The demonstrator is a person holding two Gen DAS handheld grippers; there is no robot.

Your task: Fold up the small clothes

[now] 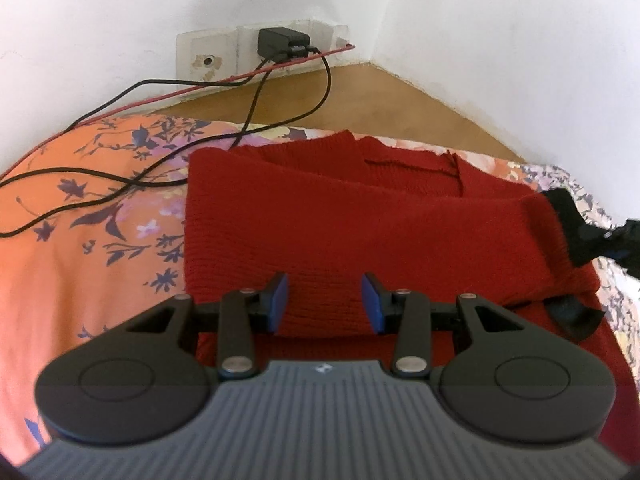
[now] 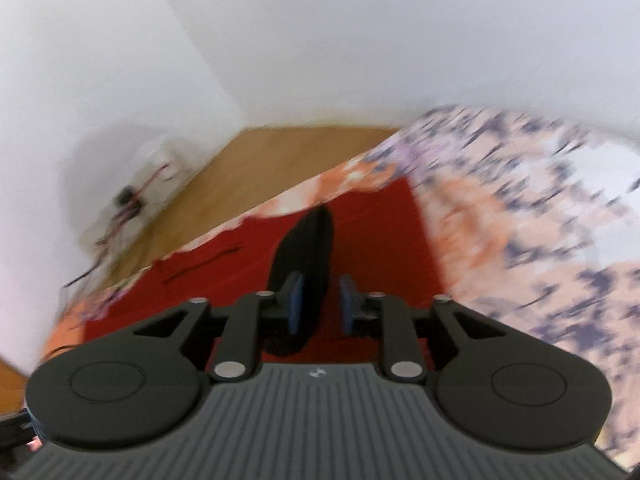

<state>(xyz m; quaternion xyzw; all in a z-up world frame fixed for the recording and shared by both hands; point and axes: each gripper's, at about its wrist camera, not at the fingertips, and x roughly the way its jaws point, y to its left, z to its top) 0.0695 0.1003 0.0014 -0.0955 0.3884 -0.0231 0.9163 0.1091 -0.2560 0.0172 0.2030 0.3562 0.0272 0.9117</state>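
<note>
A red knitted sweater (image 1: 360,216) lies on a floral orange bedsheet (image 1: 80,240), with one sleeve folded across its body. My left gripper (image 1: 326,302) is open low over the sweater's near part, and red knit bulges between its blue pads (image 1: 280,300). The sleeve's black cuff (image 1: 568,220) is raised at the right, where my right gripper (image 1: 624,244) meets it. In the blurred right wrist view that black cuff (image 2: 308,248) sits between the narrowly spaced pads of the right gripper (image 2: 322,304), which looks shut on it. A second black cuff (image 1: 572,316) lies near the right hem.
Black cables (image 1: 120,184) and a red cable (image 1: 240,78) trail over the sheet from a black charger (image 1: 276,42) plugged into the wall. A wooden surface (image 1: 380,100) runs between the bed and the white walls. The sheet extends to the right of the sweater (image 2: 520,220).
</note>
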